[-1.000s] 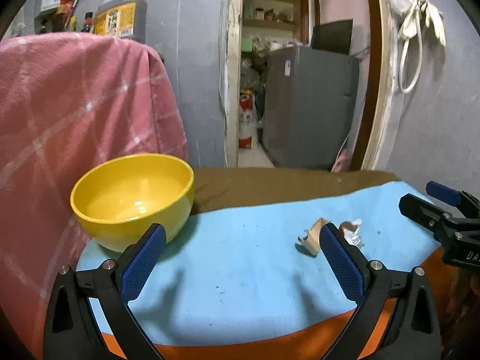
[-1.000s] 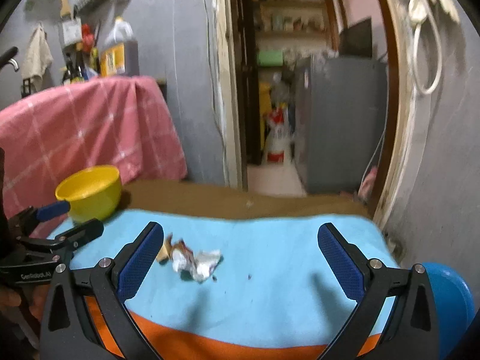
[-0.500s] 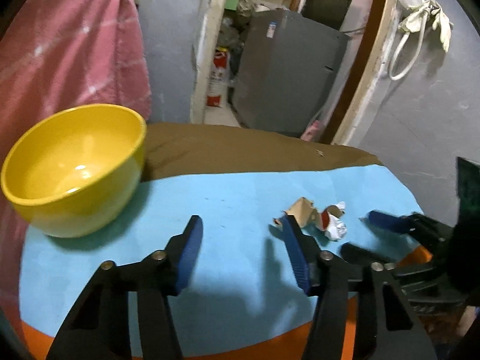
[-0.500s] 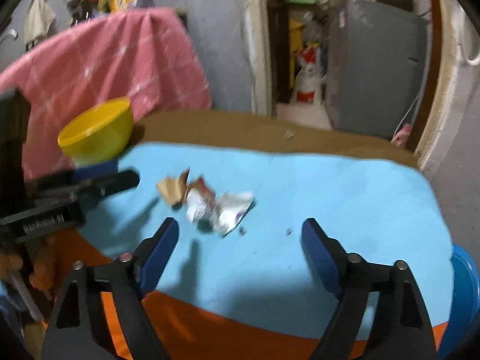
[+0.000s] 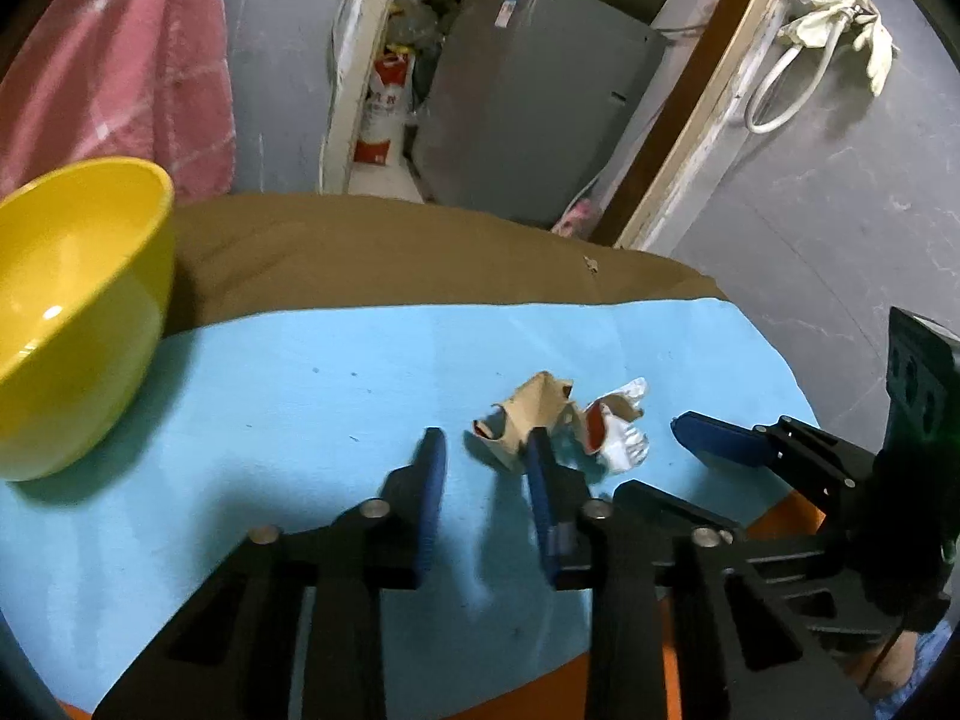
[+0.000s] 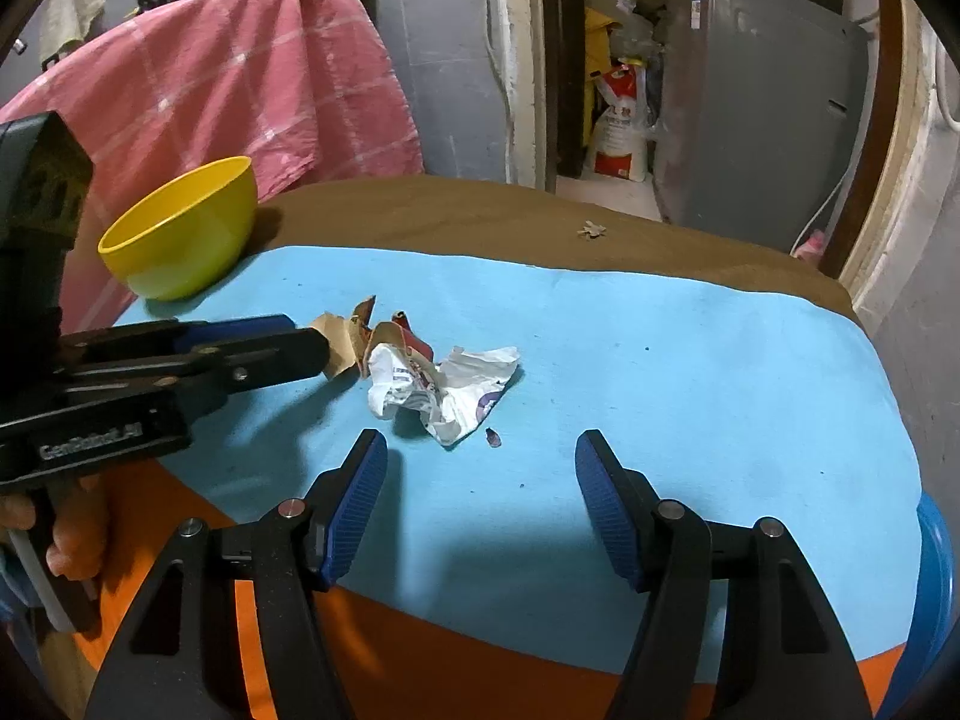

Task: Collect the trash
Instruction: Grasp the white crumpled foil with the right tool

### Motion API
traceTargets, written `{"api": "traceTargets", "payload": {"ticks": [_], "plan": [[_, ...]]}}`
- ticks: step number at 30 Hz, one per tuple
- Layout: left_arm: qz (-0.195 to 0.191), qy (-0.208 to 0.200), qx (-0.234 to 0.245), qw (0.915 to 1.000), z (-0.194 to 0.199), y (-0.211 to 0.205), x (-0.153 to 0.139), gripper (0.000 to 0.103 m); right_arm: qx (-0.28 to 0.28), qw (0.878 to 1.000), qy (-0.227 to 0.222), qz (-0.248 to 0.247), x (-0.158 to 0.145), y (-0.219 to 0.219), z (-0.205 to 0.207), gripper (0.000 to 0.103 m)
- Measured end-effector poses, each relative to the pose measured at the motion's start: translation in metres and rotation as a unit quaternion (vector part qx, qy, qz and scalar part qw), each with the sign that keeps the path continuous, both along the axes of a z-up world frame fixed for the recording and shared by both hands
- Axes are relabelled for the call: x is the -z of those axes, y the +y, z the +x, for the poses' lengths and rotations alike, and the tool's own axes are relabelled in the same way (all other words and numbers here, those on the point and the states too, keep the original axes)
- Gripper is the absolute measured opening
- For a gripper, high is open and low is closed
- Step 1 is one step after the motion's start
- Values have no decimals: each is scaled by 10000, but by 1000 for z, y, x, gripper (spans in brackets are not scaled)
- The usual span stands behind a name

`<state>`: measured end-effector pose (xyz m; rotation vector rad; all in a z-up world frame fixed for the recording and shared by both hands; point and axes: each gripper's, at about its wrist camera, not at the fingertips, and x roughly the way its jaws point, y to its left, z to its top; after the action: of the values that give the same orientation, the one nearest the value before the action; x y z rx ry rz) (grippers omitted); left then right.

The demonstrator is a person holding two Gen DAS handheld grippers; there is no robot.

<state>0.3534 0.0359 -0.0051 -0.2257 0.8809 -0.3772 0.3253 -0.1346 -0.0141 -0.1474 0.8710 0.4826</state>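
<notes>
1. Light-blue cloth (image 6: 660, 360) covers most of the table, with an orange layer (image 6: 420, 648) showing at the near edge and a brown cloth (image 6: 450, 210) along the far edge.
2. At the near edge the right gripper (image 6: 480, 498) points steeply down at the blue cloth. Its jaws have just been closing yet stand well apart, with nothing between them; the crumpled white wrapper (image 6: 444, 387) lies just beyond its fingertips.
3. Coming in from the table's left side, the left gripper (image 5: 480, 480) also tilts downward, a person's hand (image 6: 66, 540) gripping its handle. Its jaws have just been closing and are now narrow, with bare cloth between them. Its right finger (image 5: 540, 480) overlaps the torn brown paper scrap (image 5: 528, 414); whether it touches cannot be told.
4. Compared with a second ago, both grippers sit lower and closer to the trash, and the left one has swung toward it.
5. Both trash pieces lie together near the middle of the blue cloth, untouched by the right gripper.
6. Farther back, a yellow bowl (image 6: 180, 234) stands at the table's far left corner, in front of a pink checked cloth (image 6: 240, 78).
7. Beyond the far edge, a doorway reveals a grey cabinet (image 6: 750, 102).
</notes>
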Motion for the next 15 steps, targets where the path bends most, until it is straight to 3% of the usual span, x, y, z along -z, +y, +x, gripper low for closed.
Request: {"api": "traceTargets", "payload": {"ticks": [2, 5, 15], "plan": [[-88, 14, 38, 10000, 0, 0, 0, 9, 10, 10000, -2, -6, 0, 0, 0, 64], [-26, -53, -7, 10000, -2, -1, -2, 6, 26, 10000, 0, 21, -1, -1, 1, 64], [190, -130, -728, 9971, -19, 19, 0, 4, -214, 9997, -73, -114, 0, 14, -1, 64]]}}
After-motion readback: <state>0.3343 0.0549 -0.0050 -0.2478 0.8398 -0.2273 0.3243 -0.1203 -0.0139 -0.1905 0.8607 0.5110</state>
